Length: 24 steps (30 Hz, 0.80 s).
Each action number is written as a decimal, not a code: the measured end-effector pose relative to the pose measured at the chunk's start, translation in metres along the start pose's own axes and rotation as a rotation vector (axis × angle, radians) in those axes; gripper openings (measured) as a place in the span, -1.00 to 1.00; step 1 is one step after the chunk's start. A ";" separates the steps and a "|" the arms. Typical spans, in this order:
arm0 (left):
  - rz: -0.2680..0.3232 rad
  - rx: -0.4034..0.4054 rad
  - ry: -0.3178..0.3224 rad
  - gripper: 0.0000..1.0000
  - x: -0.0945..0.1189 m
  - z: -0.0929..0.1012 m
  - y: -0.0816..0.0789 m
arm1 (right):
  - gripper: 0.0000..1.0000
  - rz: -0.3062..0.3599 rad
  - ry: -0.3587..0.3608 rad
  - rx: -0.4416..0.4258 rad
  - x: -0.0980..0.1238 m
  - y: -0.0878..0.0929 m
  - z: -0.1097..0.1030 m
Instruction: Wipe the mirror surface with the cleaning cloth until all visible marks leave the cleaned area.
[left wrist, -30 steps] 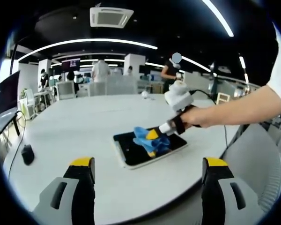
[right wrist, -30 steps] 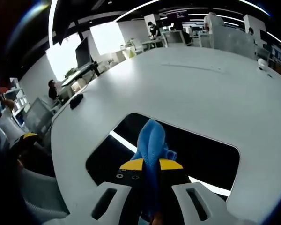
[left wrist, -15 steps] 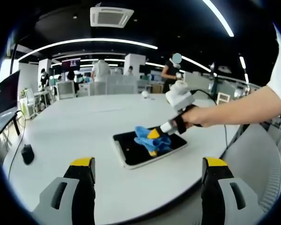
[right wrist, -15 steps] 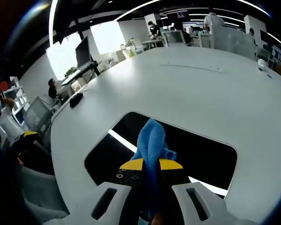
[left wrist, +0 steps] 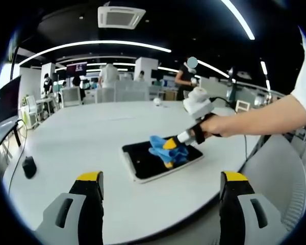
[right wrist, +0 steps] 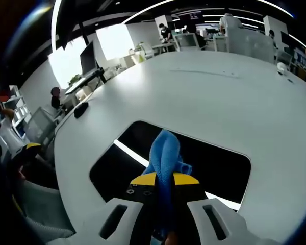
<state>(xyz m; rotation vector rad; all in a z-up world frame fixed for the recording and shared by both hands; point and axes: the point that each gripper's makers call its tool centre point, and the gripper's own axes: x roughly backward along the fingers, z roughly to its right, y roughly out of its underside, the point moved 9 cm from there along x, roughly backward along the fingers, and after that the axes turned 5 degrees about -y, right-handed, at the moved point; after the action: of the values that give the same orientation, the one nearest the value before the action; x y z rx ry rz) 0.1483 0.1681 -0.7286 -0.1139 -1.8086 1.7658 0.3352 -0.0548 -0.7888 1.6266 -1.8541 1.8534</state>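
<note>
Mirror (left wrist: 160, 161) lies flat near the middle of your white table (left wrist: 81, 138), a dark, glossy rectangle with rounded corners and a thin pale rim; its glass throws back a bright strip of ceiling light. Your right gripper (right wrist: 164, 179) is clenched on the cleaning cloth (right wrist: 164, 153), a soft, crumpled blue fabric pressed onto the glass. Your left gripper (left wrist: 161, 178) hangs released, yellow-tipped jaws wide apart. A small black mouse (left wrist: 28, 167) sits at nine o'clock. No readable writing shows.
</note>
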 end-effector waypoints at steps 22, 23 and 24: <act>0.004 -0.004 -0.002 0.90 0.001 0.000 0.000 | -0.90 -0.018 0.044 -0.003 0.017 0.007 0.012; 0.003 -0.004 -0.002 0.90 0.001 0.000 0.000 | -0.90 -0.019 0.046 -0.002 0.017 0.008 0.013; 0.003 -0.004 -0.002 0.90 0.001 0.000 0.000 | -0.90 -0.019 0.048 -0.001 0.018 0.008 0.013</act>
<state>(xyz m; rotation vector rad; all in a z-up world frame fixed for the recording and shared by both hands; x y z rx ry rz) 0.1477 0.1680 -0.7285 -0.1157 -1.8143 1.7651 0.3297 -0.0777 -0.7863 1.5799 -1.8140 1.8657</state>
